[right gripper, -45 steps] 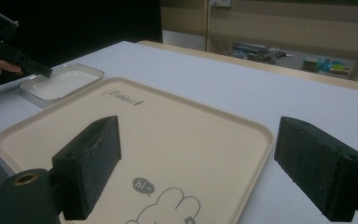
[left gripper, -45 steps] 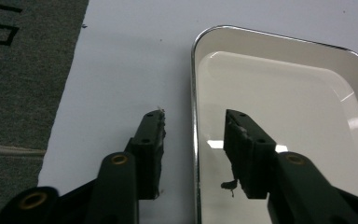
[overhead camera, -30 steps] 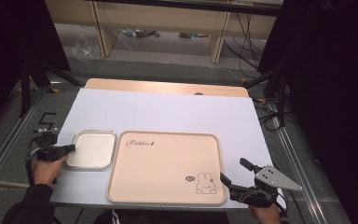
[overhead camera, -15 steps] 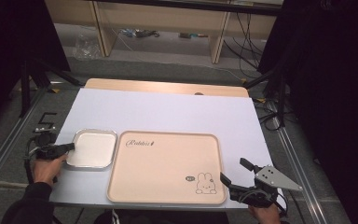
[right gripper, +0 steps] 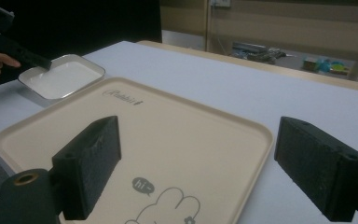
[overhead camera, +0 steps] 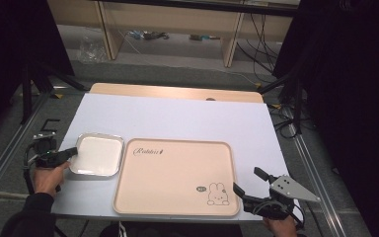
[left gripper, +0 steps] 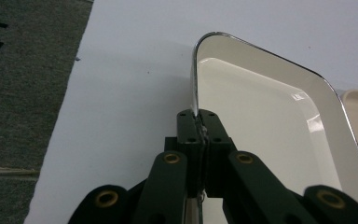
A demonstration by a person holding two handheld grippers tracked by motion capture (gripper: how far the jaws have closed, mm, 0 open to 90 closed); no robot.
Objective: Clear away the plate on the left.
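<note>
A small white square dish with a metal rim lies on the white table cover, just left of a large beige tray with a rabbit drawing. My left gripper is shut on the dish's left rim; in the left gripper view the jaws pinch that thin rim. My right gripper stands open at the tray's front right corner, nothing between its pads. The right gripper view shows the beige tray ahead and the white dish far left, with the left gripper on it.
The white table cover stretches bare behind the tray and dish. A wooden table edge runs along the back. Metal rails flank the table, and cables lie on the floor at the right.
The left gripper and the white dish have shifted slightly; the dish stays beside the tray. The right gripper has not moved.
</note>
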